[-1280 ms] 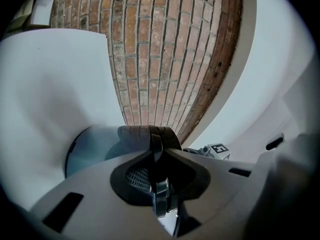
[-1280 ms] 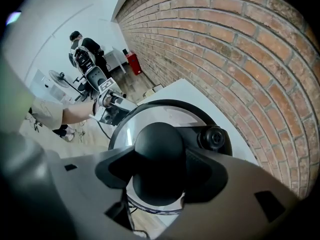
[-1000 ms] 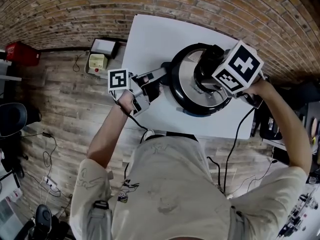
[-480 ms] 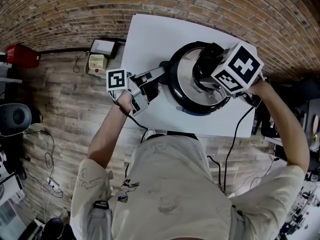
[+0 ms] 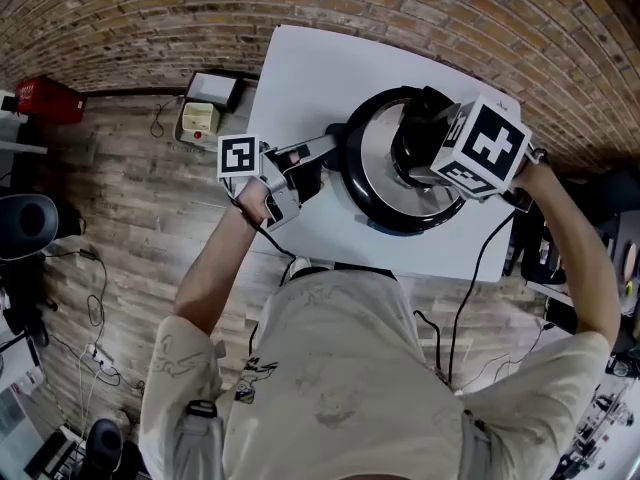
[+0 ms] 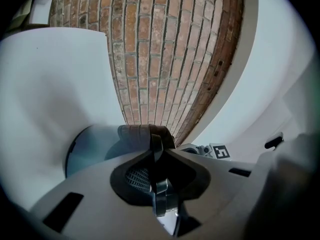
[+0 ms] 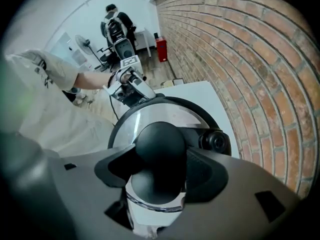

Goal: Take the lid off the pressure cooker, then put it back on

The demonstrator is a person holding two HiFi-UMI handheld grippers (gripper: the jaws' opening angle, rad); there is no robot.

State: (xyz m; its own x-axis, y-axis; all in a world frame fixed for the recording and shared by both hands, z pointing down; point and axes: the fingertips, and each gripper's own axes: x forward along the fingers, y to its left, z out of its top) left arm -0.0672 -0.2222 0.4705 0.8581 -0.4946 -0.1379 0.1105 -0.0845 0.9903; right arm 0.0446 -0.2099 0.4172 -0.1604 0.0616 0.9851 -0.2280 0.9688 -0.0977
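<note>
The pressure cooker [image 5: 372, 200] stands on the white table [image 5: 300, 68], its steel lid [image 5: 378, 156] seated on it. My right gripper [image 5: 425, 148] points down over the lid, jaws shut on the black lid knob [image 7: 159, 141]; the marker cube hides the knob in the head view. A black valve [image 7: 216, 142] sits beside the knob on the lid [image 7: 160, 111]. My left gripper [image 5: 322, 151] reaches in level from the left and is shut on the cooker's side handle [image 6: 150, 133]. In the left gripper view the left gripper [image 6: 156, 151] pinches the thin handle, the pot wall [image 6: 87, 151] to its left.
The table's near edge [image 5: 380, 263] runs just before the person's body. On the wooden floor at the left stand a pale box device [image 5: 205, 98] and a red box [image 5: 45, 98], with cables. A brick wall [image 7: 250, 59] rises behind the table. Another person [image 7: 117, 21] stands far off.
The right gripper's marker cube has turned a little about its own axis over the lid. The left gripper and the cooker have stayed where they were.
</note>
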